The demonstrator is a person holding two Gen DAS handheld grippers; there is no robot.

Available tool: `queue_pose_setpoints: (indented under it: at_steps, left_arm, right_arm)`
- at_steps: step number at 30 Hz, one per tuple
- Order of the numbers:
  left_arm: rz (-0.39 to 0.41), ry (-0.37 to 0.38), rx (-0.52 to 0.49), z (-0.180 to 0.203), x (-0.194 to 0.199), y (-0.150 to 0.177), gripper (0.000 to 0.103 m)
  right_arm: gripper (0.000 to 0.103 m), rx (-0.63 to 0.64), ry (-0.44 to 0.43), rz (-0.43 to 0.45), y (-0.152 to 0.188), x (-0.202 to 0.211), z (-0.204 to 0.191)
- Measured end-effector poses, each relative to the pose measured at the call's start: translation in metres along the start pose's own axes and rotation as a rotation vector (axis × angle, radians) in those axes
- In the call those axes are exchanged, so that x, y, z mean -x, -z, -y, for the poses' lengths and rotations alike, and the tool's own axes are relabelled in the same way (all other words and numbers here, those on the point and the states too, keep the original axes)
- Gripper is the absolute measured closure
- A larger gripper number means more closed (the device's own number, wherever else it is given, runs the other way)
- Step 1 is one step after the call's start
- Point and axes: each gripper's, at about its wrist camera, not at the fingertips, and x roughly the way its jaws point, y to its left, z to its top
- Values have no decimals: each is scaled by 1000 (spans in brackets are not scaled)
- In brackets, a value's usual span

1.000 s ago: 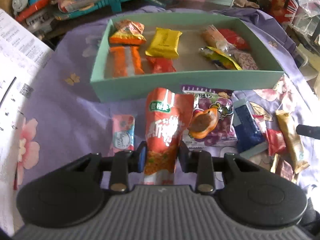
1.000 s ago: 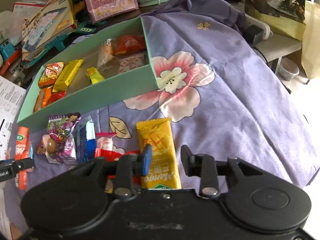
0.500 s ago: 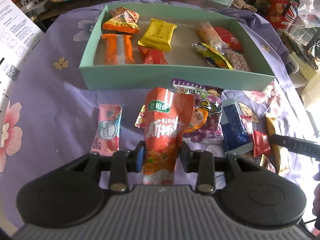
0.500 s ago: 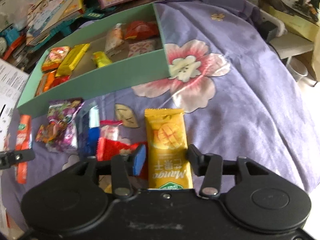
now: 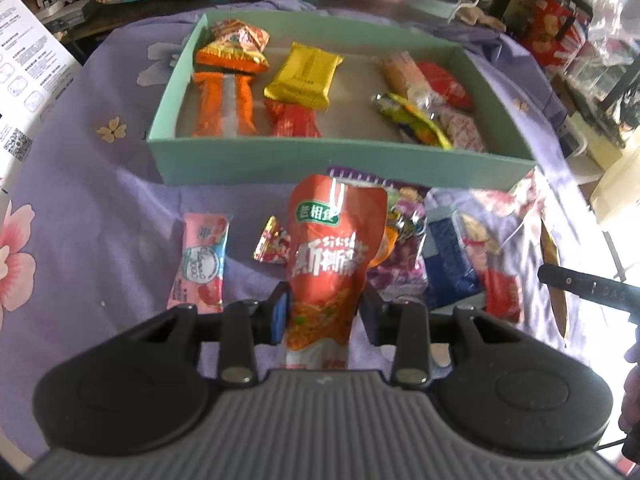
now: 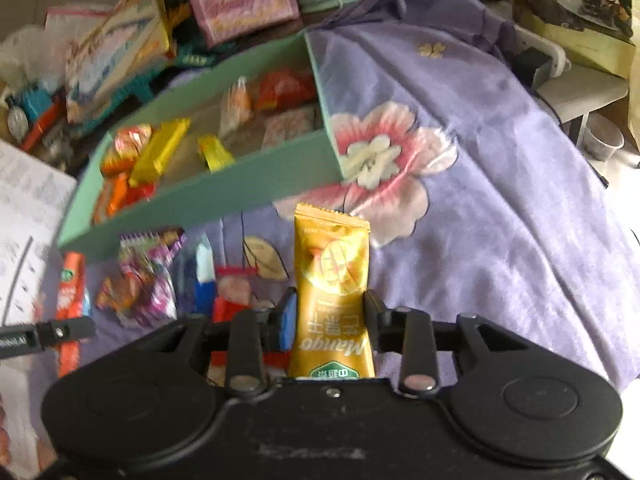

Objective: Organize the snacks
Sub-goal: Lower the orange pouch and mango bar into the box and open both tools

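Left wrist view: the left gripper [image 5: 324,314] pinches a tall red-orange foil snack pouch [image 5: 334,256] before the shallow mint-green cardboard box [image 5: 340,158].

Right wrist view: the right gripper's [image 6: 327,318] jaws are closing on a golden-yellow mango snack packet [image 6: 333,280] near the box's right corner, over the purple floral cloth [image 6: 500,208].

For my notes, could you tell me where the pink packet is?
In the left wrist view, the pink packet lies flat on the purple cloth, left of the small foil packet, before the green box.
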Motion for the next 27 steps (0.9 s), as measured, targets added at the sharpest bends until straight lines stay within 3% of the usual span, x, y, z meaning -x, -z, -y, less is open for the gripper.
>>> queue_pose_setpoints:
  at_steps: [7,16,21,27]
  left_arm:
    - [98,29,10,-2,23,-40,67]
    - [208,35,30,2,27,-121,67]
    - [180,27,50,-3,3,-147,66]
    - [119,48,40,4,-35,-153,66]
  right_arm:
    - [69,16,-73,93,-44,27,-20]
    - [69,72,-130,136,-120,4,-75]
    - [69,99,-144,121,-143,-22,-103]
    - [69,83,-96,77,-151,-61,-101]
